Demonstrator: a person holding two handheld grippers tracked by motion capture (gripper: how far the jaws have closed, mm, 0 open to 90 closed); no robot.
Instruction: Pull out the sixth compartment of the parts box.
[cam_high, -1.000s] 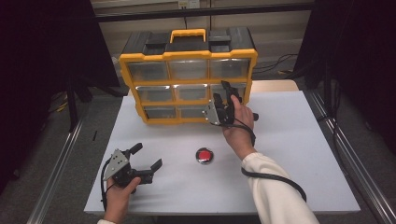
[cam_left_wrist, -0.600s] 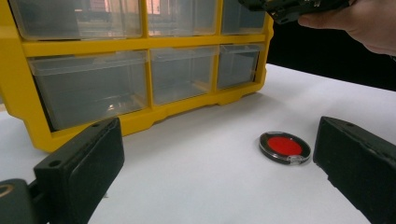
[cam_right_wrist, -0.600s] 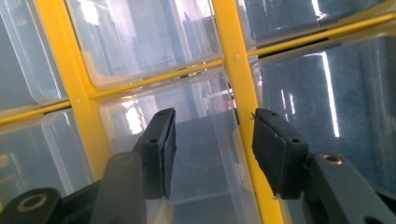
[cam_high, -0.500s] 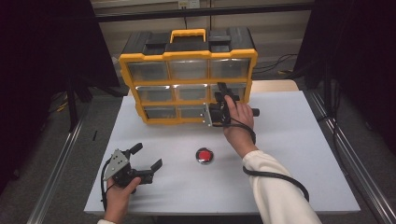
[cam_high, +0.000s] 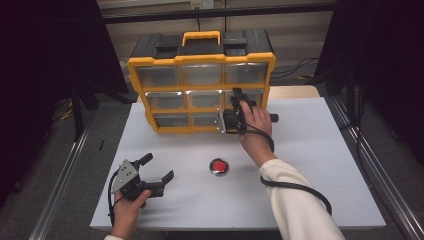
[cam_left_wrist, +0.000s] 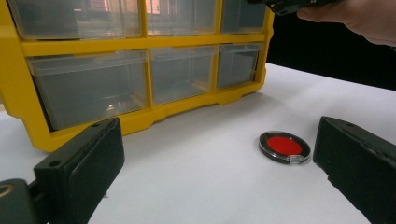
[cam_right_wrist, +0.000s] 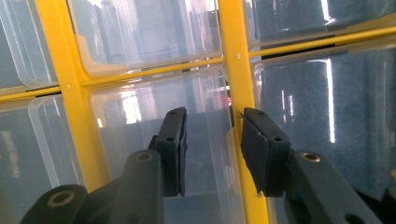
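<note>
The yellow organiser (cam_high: 200, 92) stands upright at the back of the white tabletop (cam_high: 320, 145), its nine clear drawers facing the person, a yellow handle and black lid on top. The right gripper (cam_high: 235, 107) is pressed up to the right-hand column of drawers, about where the middle and bottom rows meet. In the right gripper view its fingers (cam_right_wrist: 173, 149) have just been closing and now stand a narrow gap apart, with the edge of a clear drawer (cam_right_wrist: 205, 154) between them; whether the pads actually press on the plastic is hard to make out through the glare. The right hand (cam_high: 255, 125) hides the gripper's body and the drawer front behind it.

Nearer the person, a small round red-topped case (cam_high: 218, 166) lies flat on the tabletop, well apart from the organiser. The left gripper (cam_high: 157, 170) rests low at the front left, fingers (cam_left_wrist: 79, 163) spread wide with nothing between them; its view shows the case (cam_left_wrist: 285, 146) lying ahead.

The tabletop is otherwise plain white. Dark curtains flank the scene, metal rails run along both sides, and cables trail on the floor behind.
</note>
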